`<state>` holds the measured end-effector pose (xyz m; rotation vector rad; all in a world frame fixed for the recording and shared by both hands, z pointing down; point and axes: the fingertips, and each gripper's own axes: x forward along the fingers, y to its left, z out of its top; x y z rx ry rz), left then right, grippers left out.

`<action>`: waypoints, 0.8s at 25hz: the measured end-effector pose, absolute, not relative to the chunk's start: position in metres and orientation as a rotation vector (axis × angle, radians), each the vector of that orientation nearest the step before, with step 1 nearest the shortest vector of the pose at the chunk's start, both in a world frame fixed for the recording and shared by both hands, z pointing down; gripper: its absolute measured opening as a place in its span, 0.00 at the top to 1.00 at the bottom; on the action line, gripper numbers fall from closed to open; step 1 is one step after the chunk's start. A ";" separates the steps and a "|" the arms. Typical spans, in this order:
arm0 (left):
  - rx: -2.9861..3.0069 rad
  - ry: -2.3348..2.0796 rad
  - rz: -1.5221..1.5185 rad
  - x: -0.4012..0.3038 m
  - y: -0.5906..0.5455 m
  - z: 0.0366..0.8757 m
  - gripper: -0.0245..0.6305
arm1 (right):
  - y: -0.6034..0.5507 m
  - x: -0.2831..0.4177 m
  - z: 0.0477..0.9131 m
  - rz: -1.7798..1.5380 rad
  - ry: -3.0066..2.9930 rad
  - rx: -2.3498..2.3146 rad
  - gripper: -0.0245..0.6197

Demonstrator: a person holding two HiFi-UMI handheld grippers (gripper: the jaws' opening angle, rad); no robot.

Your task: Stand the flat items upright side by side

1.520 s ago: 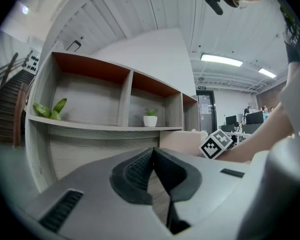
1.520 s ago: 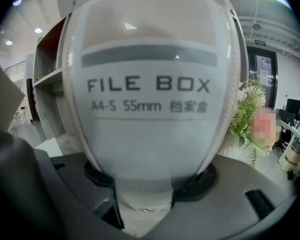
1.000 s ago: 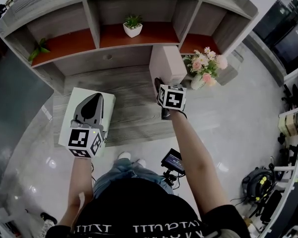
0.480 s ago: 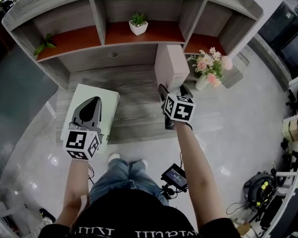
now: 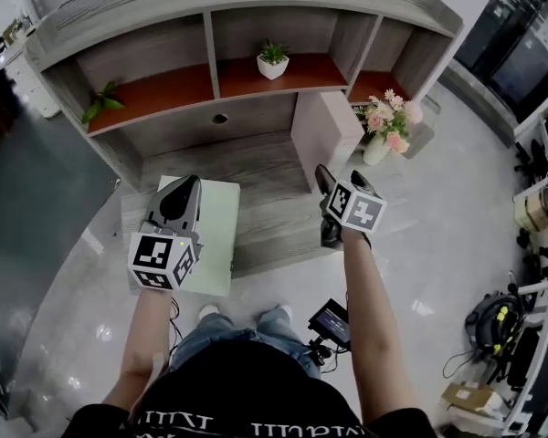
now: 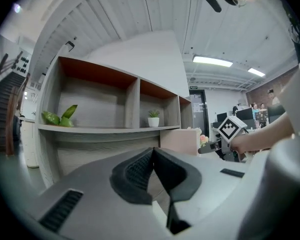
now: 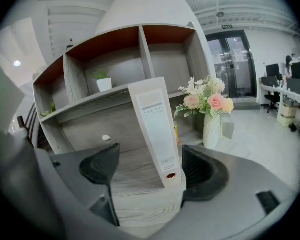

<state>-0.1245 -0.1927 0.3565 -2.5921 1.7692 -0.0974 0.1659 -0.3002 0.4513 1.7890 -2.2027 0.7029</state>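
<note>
The pale green file box (image 5: 217, 235) lies flat at the surface's (image 5: 265, 190) front left corner and overhangs the front edge, with the left tool (image 5: 184, 192) above it, jaws pressed together. The right tool (image 5: 341, 179) is spread, facing the pink file box (image 5: 321, 126), which stands upright near the right edge.

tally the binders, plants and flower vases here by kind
File binders: 2 (pale green file binder, pinkish-white upright file binder)
Green plants: 2 (small plant in a white pot, leafy green sprig)
Vase of pink flowers: 1
Total: 5
</note>
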 end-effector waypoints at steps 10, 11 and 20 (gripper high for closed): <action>-2.687 1.575 -0.046 -0.184 -0.177 0.348 0.94 | -0.234 0.098 0.395 0.858 -2.391 1.812 0.37; -2.692 1.571 -0.038 -0.192 -0.175 0.348 0.94 | -0.226 0.088 0.395 0.871 -2.400 1.812 0.37; -2.751 1.544 -0.020 -0.240 -0.168 0.366 0.94 | -0.164 0.012 0.466 1.273 -2.419 1.794 0.37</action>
